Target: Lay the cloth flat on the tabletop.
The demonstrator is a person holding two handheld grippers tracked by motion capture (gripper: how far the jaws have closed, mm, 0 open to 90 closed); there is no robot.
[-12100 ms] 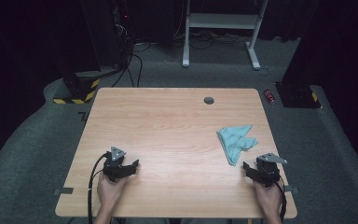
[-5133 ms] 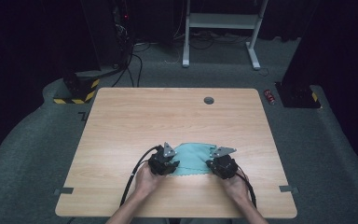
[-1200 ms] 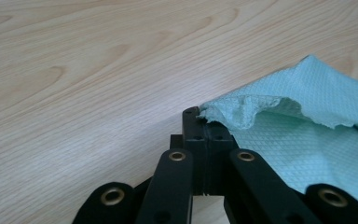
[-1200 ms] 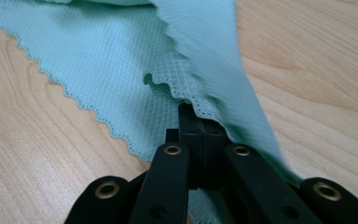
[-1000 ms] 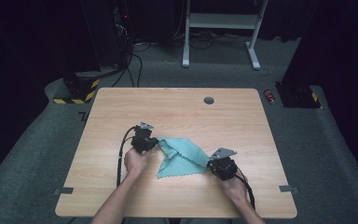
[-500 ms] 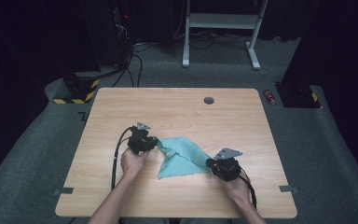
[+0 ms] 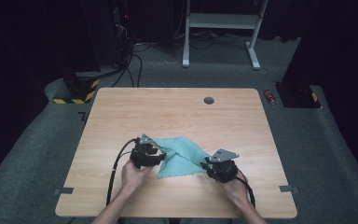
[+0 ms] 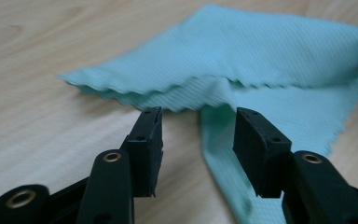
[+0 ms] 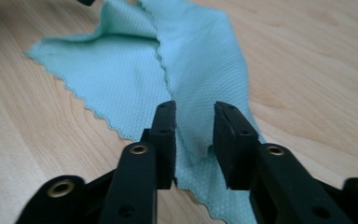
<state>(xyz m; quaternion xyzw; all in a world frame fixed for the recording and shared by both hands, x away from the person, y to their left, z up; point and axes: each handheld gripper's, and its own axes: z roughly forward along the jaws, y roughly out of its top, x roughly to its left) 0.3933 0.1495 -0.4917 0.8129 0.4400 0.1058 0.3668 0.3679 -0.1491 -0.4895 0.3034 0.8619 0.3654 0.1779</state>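
In the high view a teal cloth (image 7: 182, 156) lies partly folded on the near middle of the wooden desk (image 7: 121, 116), with the left gripper (image 7: 154, 156) at its left edge and the right gripper (image 7: 210, 167) at its near right corner. This looks like the release at the end of one fold: both grippers' jaws have just been opening, and the cloth now rests on the desk by itself. In the left gripper view the jaws stand spread, nothing pressed between them; the folded scalloped edge of the cloth (image 8: 242, 70) lies just beyond the tips, and a lower strip runs under the gap. In the right gripper view the right gripper (image 9: 195, 123) is likewise parted, the cloth (image 9: 200, 65) stretching away beneath and between the jaws without being pinched. Next, I judge, comes drawing both grippers clear without dragging the layers, then choosing fresh corners to pinch for a further fold.
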